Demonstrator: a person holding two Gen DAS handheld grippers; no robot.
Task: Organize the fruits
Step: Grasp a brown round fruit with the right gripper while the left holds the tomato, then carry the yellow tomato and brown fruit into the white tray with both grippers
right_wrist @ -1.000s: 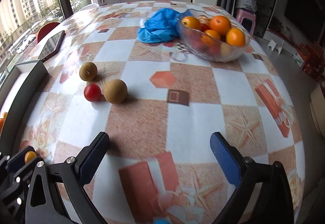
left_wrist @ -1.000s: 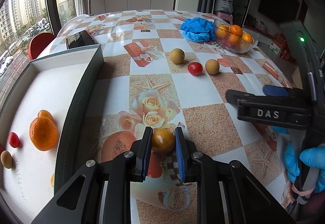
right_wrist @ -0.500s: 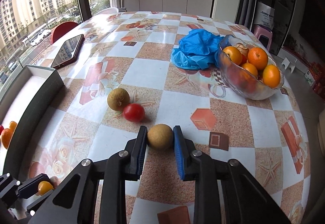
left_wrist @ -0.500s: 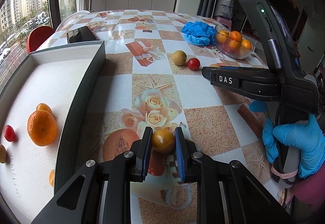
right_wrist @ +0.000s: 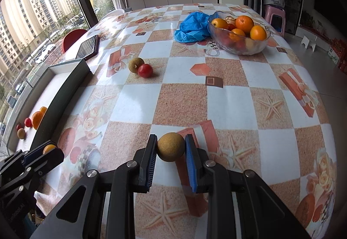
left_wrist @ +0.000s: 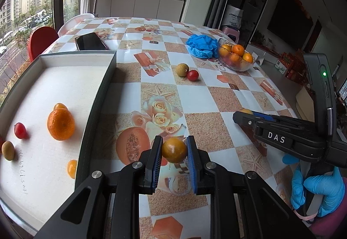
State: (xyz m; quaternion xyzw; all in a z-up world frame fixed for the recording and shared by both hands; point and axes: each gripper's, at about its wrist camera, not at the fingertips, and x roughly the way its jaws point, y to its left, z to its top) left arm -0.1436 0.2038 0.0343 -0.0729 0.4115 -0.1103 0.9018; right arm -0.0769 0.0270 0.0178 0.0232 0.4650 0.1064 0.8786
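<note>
L gripper (left_wrist: 174, 151) pinches a small orange kumquat (left_wrist: 174, 150) btwn its blue pads, held above the patterned tablecloth (left_wrist: 225, 98). R gripper (right_wrist: 171, 150) is clamped on a tan, rough-skinned longan (right_wrist: 171, 146), pads pressing both sides, also above the cloth; its jaws have just been closing, w/ that fruit btwn them. In the left wrist view the R gripper sits at the right edge, gripped by a blue-gloved hand (left_wrist: 316, 191), the longan barely peeking past its tip. To the left, a shallow white-lined tray (left_wrist: 95, 100) w/ dark walls holds a big orange (left_wrist: 61, 124), a small orange fruit touching its far side, a red cherry tomato (left_wrist: 20, 130), a tan-green fruit (left_wrist: 8, 150) near the left edge & another small orange one against the near-right wall. Mid-table, well apart from both grippers: a second longan (right_wrist: 136, 64) touching a cherry tomato (right_wrist: 145, 70). Beyond the tray's far corner lies a dark phone (left_wrist: 91, 41). Farther right, a glass bowl (right_wrist: 240, 46) of oranges & other fruit, w/ a crumpled blue plastic glove or bag (right_wrist: 193, 27) touching its left side. Behind the table: white cabinets, window w/ high-rises.
</note>
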